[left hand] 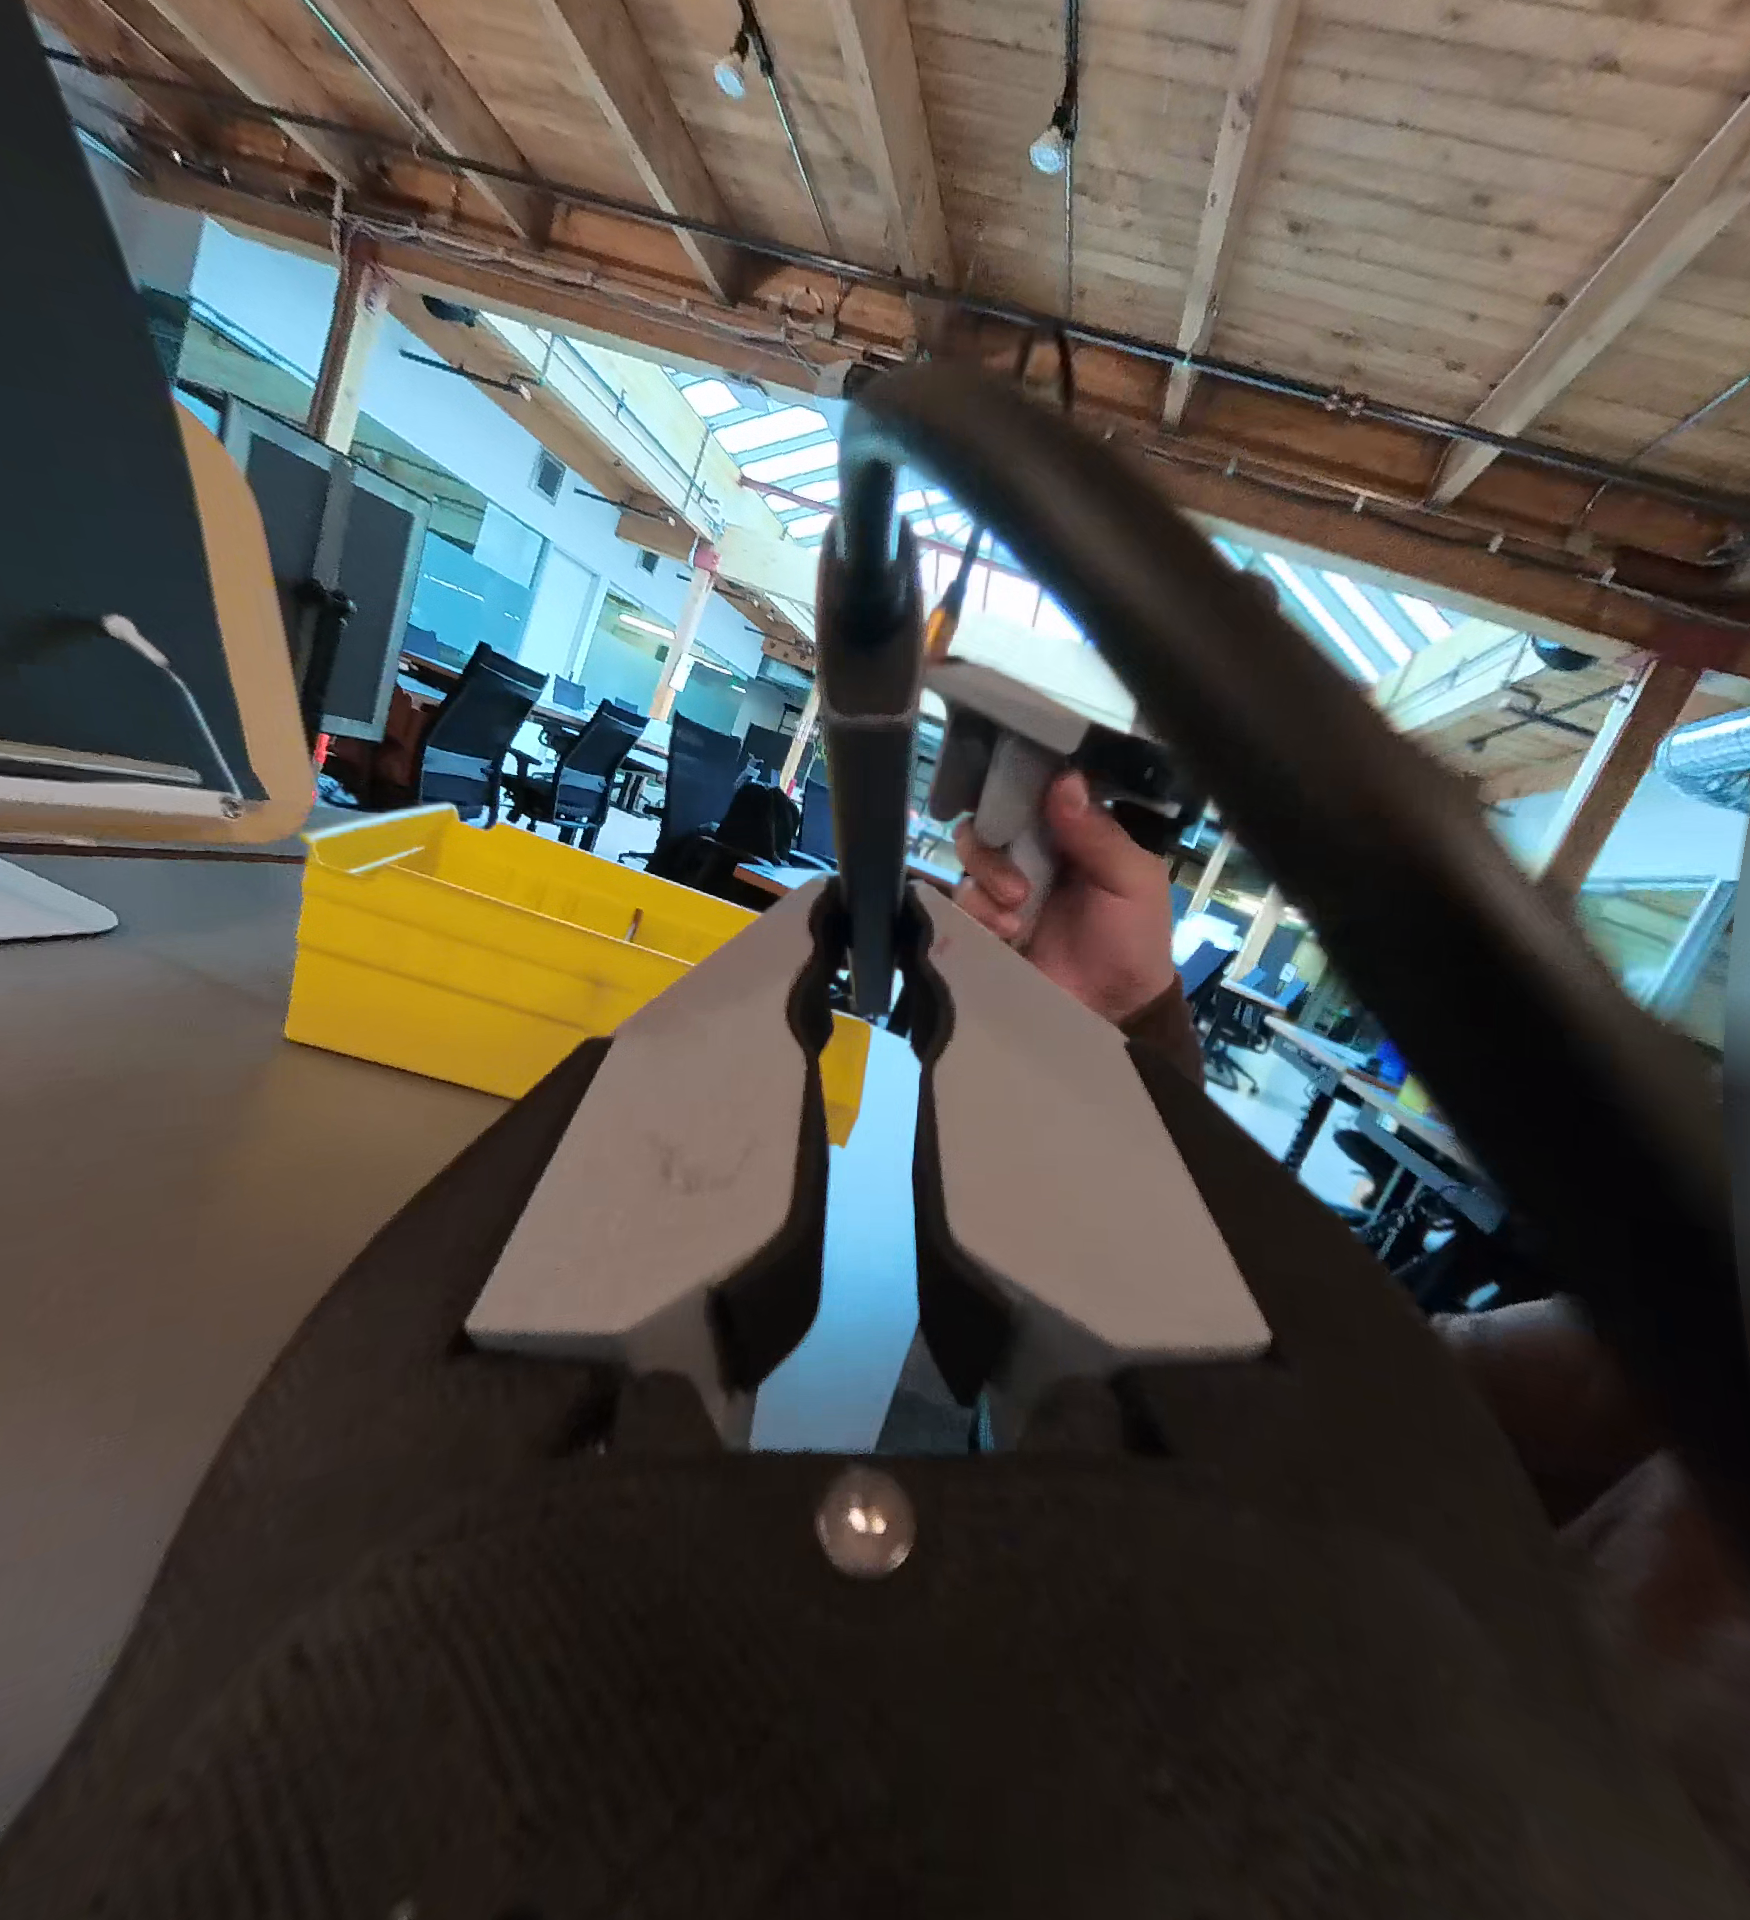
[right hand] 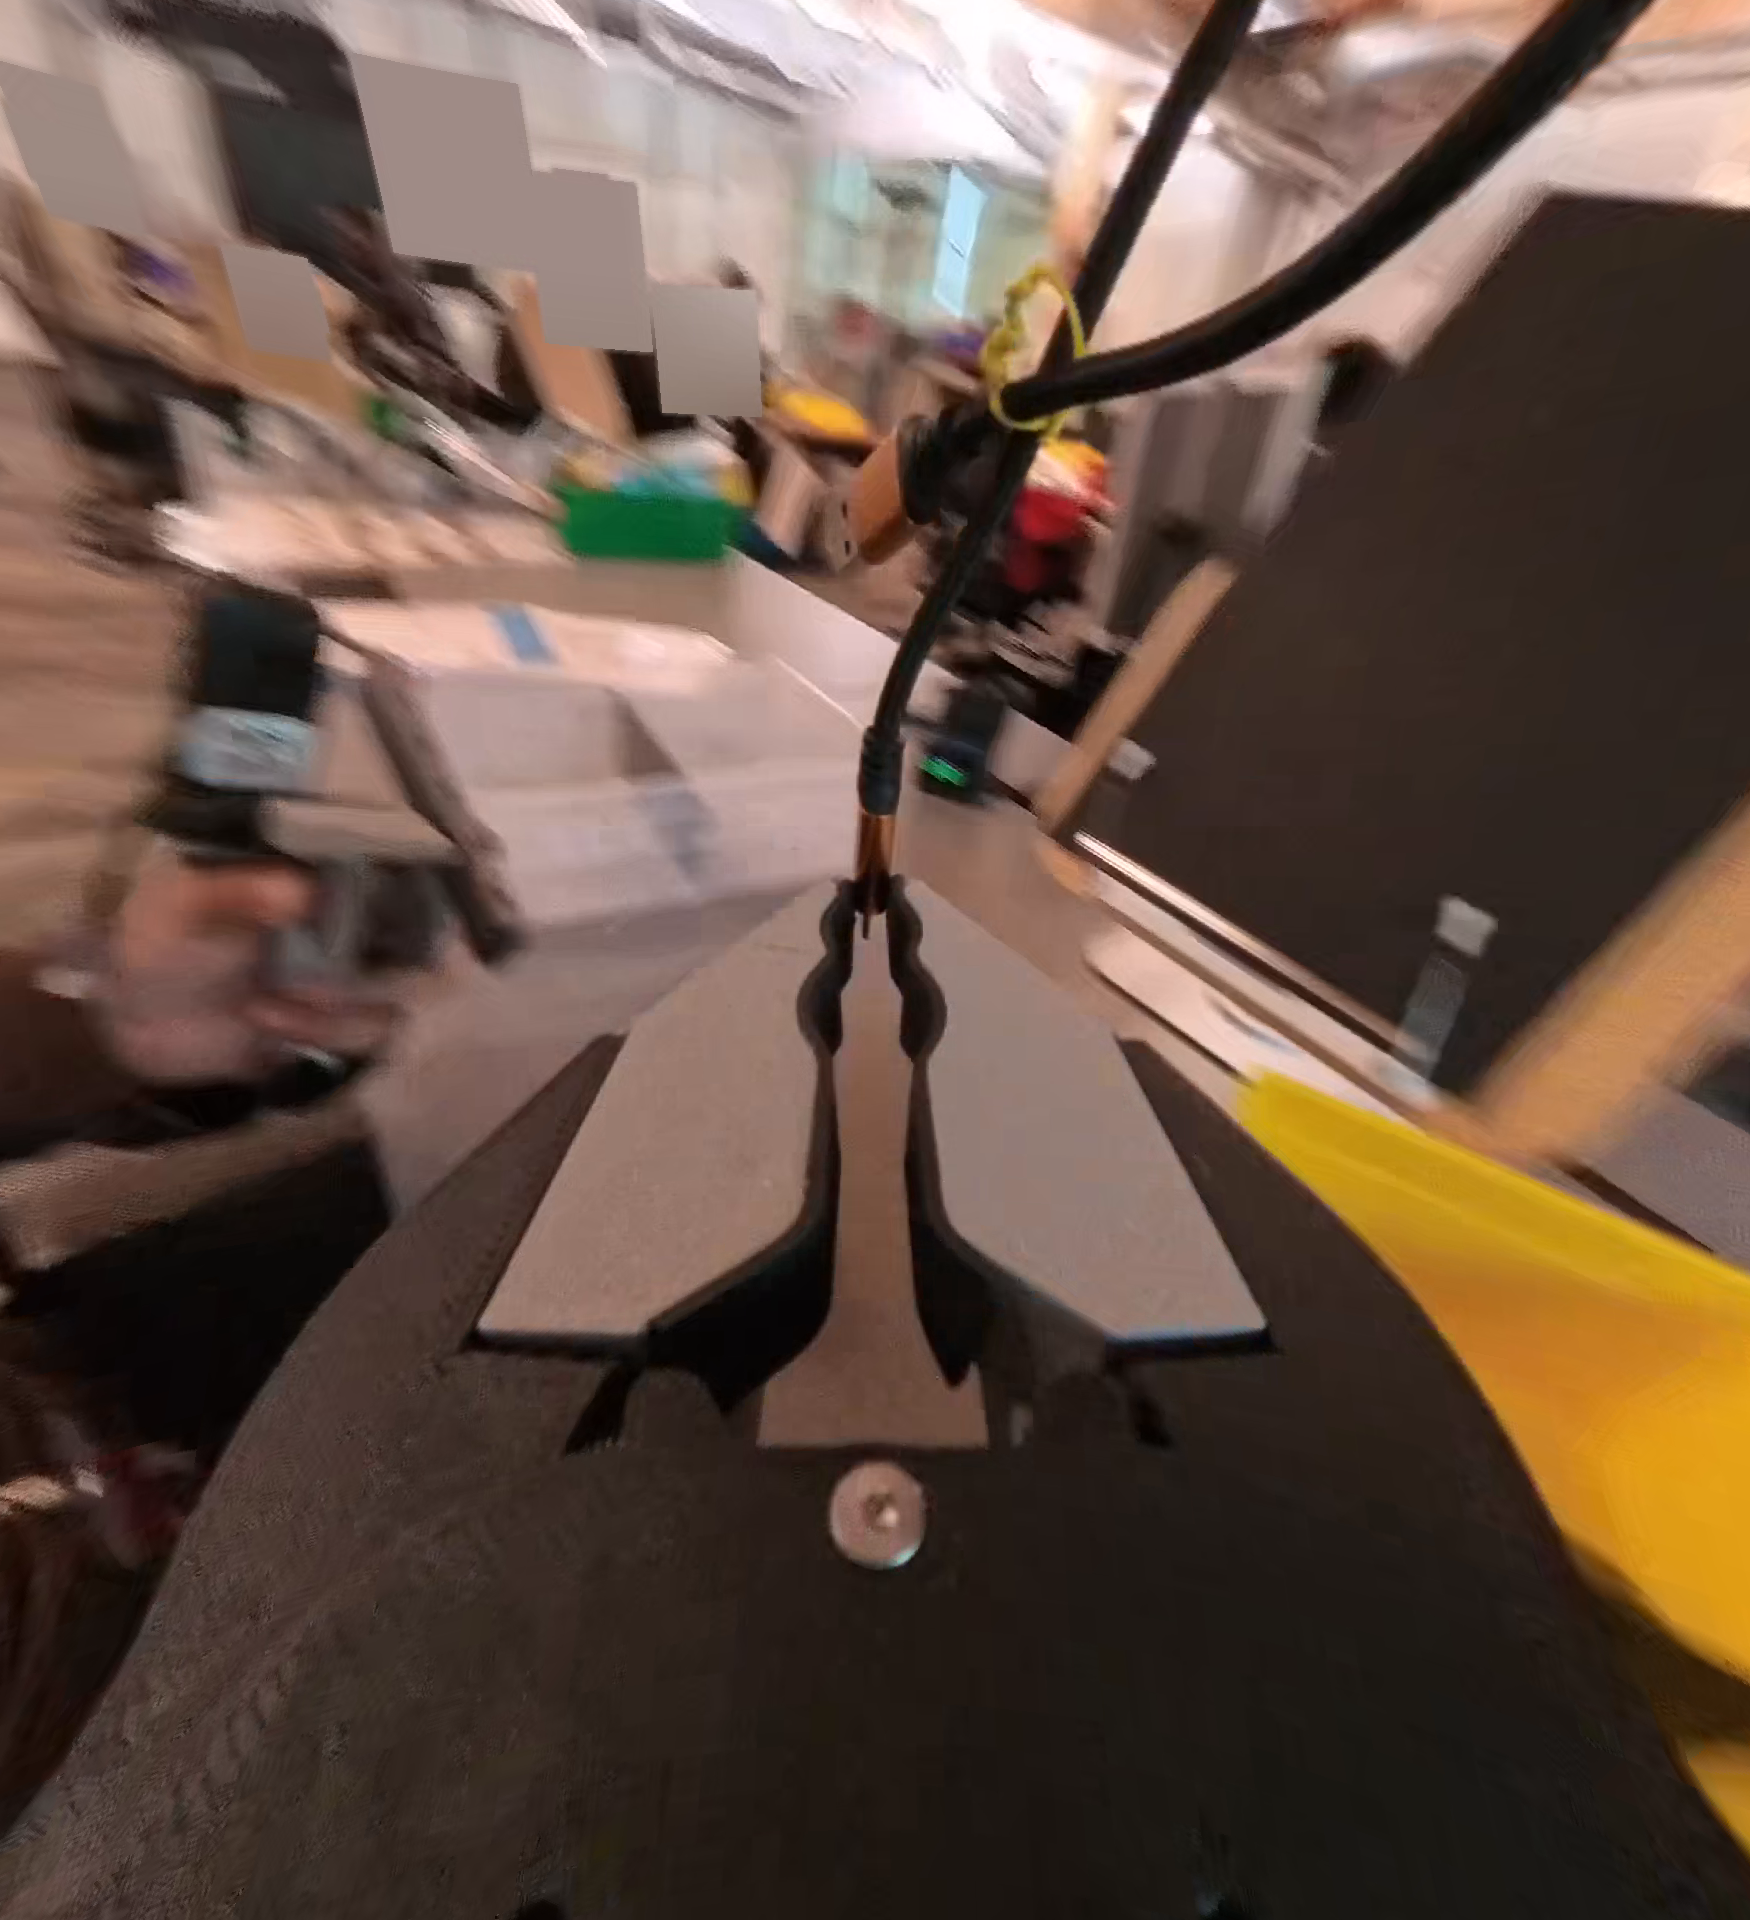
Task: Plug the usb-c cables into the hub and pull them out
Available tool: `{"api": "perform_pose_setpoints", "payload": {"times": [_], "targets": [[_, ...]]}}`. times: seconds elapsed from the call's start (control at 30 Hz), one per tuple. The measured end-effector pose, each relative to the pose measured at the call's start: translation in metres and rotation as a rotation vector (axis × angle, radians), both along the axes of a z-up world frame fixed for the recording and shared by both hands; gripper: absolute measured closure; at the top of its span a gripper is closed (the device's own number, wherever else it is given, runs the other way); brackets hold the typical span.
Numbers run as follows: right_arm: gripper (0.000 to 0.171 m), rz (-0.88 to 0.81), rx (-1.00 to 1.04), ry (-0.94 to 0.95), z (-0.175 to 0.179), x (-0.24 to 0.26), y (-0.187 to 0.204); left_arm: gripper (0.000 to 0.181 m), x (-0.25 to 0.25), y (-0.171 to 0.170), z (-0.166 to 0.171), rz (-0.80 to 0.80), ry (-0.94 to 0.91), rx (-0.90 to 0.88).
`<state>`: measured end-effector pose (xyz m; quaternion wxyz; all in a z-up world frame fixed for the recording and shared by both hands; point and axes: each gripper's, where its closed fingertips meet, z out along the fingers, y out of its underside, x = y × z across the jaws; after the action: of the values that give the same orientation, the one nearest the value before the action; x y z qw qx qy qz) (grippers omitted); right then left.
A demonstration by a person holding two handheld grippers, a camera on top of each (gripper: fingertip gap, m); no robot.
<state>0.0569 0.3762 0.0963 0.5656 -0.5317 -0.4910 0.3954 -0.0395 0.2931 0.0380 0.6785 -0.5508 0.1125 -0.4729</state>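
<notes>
My left gripper [left hand: 871, 935] is shut on the dark slim hub [left hand: 866, 717], which stands edge-on and upright above the fingertips. A thick black cable [left hand: 1370, 790] arcs from the hub's top down to the right. My right gripper [right hand: 869, 906] is shut on the copper-coloured plug [right hand: 873, 847] of a black usb-c cable [right hand: 938, 613], held clear above the table. A second copper plug [right hand: 886, 501] hangs higher on the same bundle, tied with a yellow twist tie [right hand: 1032, 343]. In the left wrist view the right gripper [left hand: 1016, 748] and the hand holding it show just behind the hub.
A yellow bin [left hand: 497, 935] sits on the grey table [left hand: 102, 1143]; it also shows in the right wrist view [right hand: 1577, 1403]. A dark panel with a wooden frame [left hand: 71, 468] stands to the left. A person's hand [right hand: 216, 966] shows, blurred, at left.
</notes>
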Motion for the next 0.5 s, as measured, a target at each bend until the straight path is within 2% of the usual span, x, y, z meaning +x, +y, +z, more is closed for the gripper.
{"api": "perform_pose_setpoints", "payload": {"times": [0.1, 0.3, 0.37, 0.5], "targets": [[0.169, -0.284, 0.022, -0.131, -0.011, 0.065, 0.048, 0.174, -0.01, 0.001, 0.002, -0.001, -0.019, -0.006], [0.168, -0.538, -0.159, -0.384, -0.075, 0.146, 0.107, 0.174, -0.014, 0.0, 0.006, -0.003, -0.017, -0.002], [0.169, -0.585, -0.22, -0.474, -0.1, 0.16, 0.121, 0.174, -0.012, -0.001, 0.006, -0.004, -0.002, 0.001], [0.168, -0.572, -0.397, -0.663, -0.158, 0.171, 0.13, 0.174, -0.01, -0.001, 0.004, -0.01, 0.006, -0.003]]}}
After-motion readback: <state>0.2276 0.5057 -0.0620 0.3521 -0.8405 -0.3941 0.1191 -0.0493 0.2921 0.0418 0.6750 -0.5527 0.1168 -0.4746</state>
